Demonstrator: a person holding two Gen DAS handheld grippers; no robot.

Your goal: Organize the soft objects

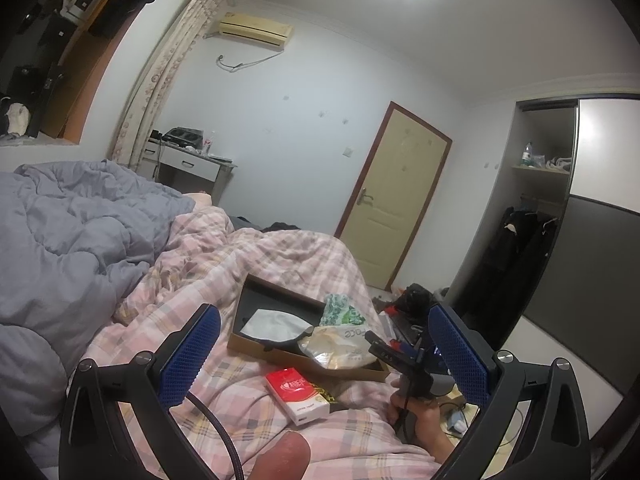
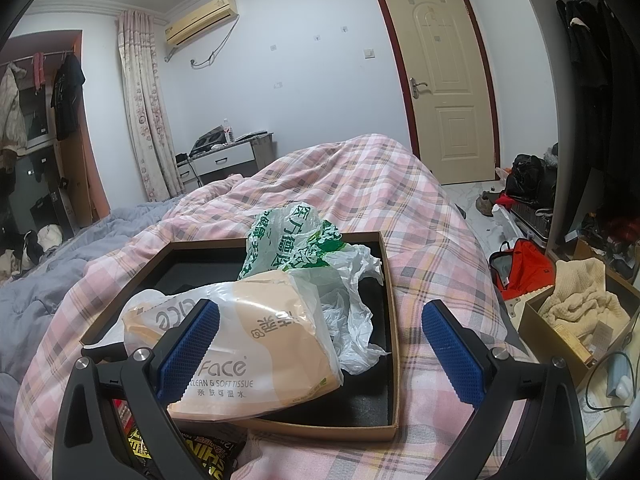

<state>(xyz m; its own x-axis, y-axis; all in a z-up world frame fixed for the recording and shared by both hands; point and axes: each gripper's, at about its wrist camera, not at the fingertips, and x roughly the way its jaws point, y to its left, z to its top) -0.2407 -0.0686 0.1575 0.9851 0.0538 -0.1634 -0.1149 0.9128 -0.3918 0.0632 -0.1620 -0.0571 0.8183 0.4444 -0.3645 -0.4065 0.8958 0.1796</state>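
Observation:
A shallow cardboard box (image 2: 390, 360) with a black lining lies on the pink plaid quilt (image 2: 360, 184). In it lie a beige tissue pack (image 2: 256, 344) and a green-and-white plastic bag (image 2: 296, 248). The left wrist view shows the box (image 1: 256, 348) holding a white cloth (image 1: 272, 324), the tissue pack (image 1: 340, 344) and the bag (image 1: 340, 312). A red tissue packet (image 1: 298, 394) lies on the quilt in front of the box. My left gripper (image 1: 324, 360) is open and empty above the quilt. My right gripper (image 2: 320, 352) is open, its jaws over the tissue pack, holding nothing.
A grey duvet (image 1: 72, 232) is bunched on the left of the bed. A black-and-yellow packet (image 2: 208, 452) lies by the box's near edge. Beside the bed on the floor are an orange bag (image 2: 528, 268), a box with a cream knit (image 2: 580, 300) and clutter. A door (image 2: 444, 80) stands behind.

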